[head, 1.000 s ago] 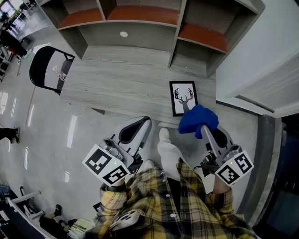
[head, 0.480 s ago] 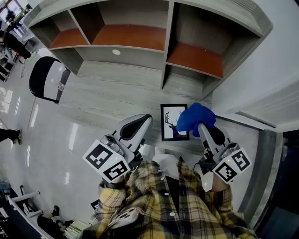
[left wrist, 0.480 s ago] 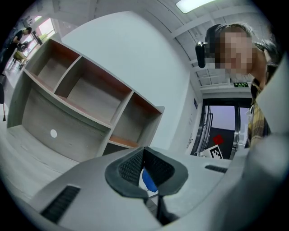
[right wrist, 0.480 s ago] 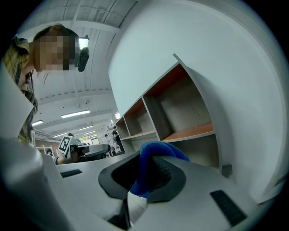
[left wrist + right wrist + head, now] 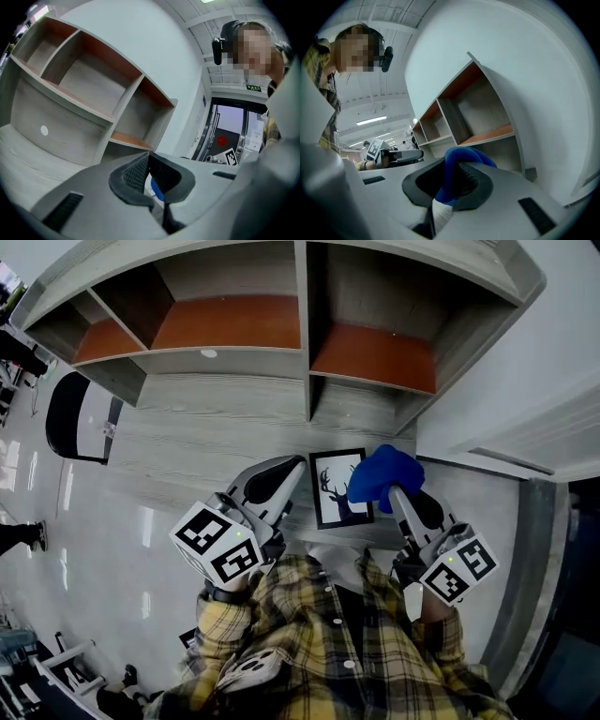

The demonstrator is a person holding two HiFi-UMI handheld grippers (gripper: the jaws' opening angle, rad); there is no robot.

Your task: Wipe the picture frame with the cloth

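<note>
Both point almost level toward the shelves [image 5: 281, 324]. The left tongs [image 5: 296, 465] are clenched empty beside the picture frame [image 5: 334, 493] lying on the tabletop [image 5: 206, 437]. The right tongs [image 5: 391, 490] grasp the cloth [image 5: 380, 472] over its right edge.

I read a matt wood-grain desk [image 5: 187, 442], glossy floor [image 5: 84, 521], soft blue cloth [image 5: 384, 474], smooth black picture frame [image 5: 339, 488].

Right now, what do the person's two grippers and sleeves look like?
Both the left gripper and the right gripper have smooth light-grey shells with black ribbed pads at the tips. Each carries a white cube printed with black square markers. The person wears a yellow plaid shirt with buttons and long sleeves.
</note>
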